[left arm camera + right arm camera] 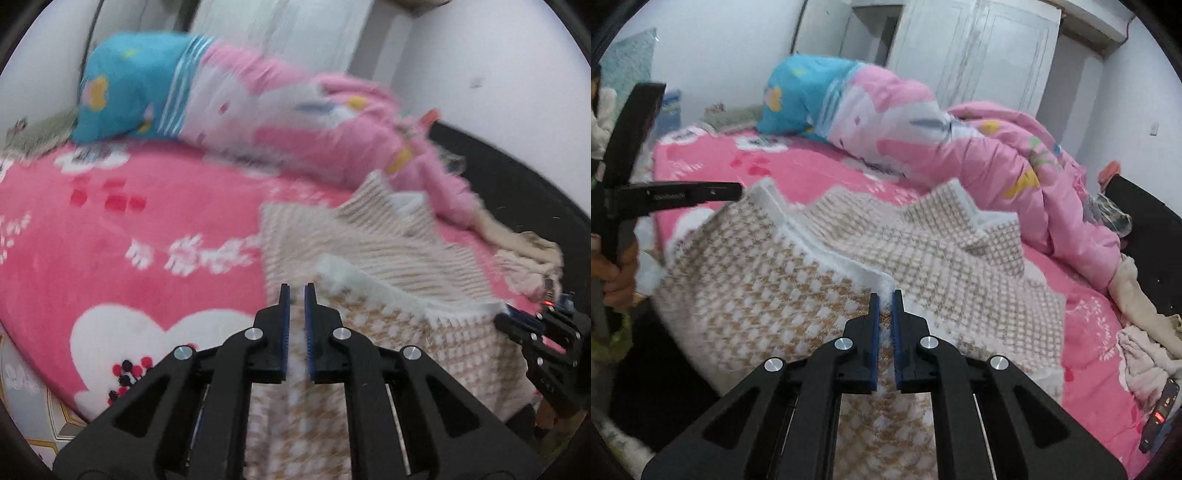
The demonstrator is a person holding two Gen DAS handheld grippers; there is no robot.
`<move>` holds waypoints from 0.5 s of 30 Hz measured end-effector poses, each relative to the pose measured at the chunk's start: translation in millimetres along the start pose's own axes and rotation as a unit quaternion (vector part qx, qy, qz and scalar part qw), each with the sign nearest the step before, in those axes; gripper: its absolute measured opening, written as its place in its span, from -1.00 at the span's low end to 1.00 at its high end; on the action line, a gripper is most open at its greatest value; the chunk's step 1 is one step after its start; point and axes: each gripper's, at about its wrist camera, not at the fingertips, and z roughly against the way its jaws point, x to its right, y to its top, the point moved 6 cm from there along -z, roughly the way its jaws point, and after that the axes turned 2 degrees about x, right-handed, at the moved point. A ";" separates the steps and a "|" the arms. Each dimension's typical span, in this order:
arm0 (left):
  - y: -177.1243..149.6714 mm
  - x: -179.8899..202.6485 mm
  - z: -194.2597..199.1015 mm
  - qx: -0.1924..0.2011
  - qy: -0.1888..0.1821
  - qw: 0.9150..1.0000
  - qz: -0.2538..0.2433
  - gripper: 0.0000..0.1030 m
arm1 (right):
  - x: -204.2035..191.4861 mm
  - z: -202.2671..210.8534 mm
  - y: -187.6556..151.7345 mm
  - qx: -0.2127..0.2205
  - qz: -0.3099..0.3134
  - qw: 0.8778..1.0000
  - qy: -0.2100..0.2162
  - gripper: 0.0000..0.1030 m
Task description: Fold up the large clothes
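The near hem of the checked sweater (768, 295), spread on the pink bed (110, 229), is clamped by left claw (297, 295) and right claw (885, 302); the hem should be lifted evenly, kept taut, and carried toward the collar.

No legible text, perhaps from blur.

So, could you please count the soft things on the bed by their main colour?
Pink: 2, the bed cover and the quilt
Blue: 1, the pillow
Beige and white: 1, the checked garment, held by the left gripper and right gripper
Total: 4
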 end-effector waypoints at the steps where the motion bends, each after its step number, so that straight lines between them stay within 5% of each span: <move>1: -3.2 -9.6 -9.4 -0.012 0.007 1.000 0.016 -0.85 | 1.0 -10.4 -3.7 -0.012 -0.007 1.000 0.002 -0.89; 7: -2.5 -21.8 16.2 0.025 -0.001 0.999 0.041 -0.69 | -0.3 -20.8 3.8 0.002 0.028 0.999 -0.028 -0.89; 10: -7.4 5.1 28.9 0.030 -0.070 0.996 0.034 -0.59 | -3.2 -62.6 -18.2 -0.050 0.048 0.997 -0.022 -0.89; 13: -29.9 56.0 19.0 -0.012 -0.154 0.988 0.004 -0.48 | -0.9 -79.4 -29.1 -0.070 0.023 0.997 0.005 -0.88; 15: -55.0 90.9 -0.4 -0.063 -0.172 0.982 -0.039 -0.40 | 7.3 -75.8 -25.2 -0.070 -0.011 0.997 0.024 -0.88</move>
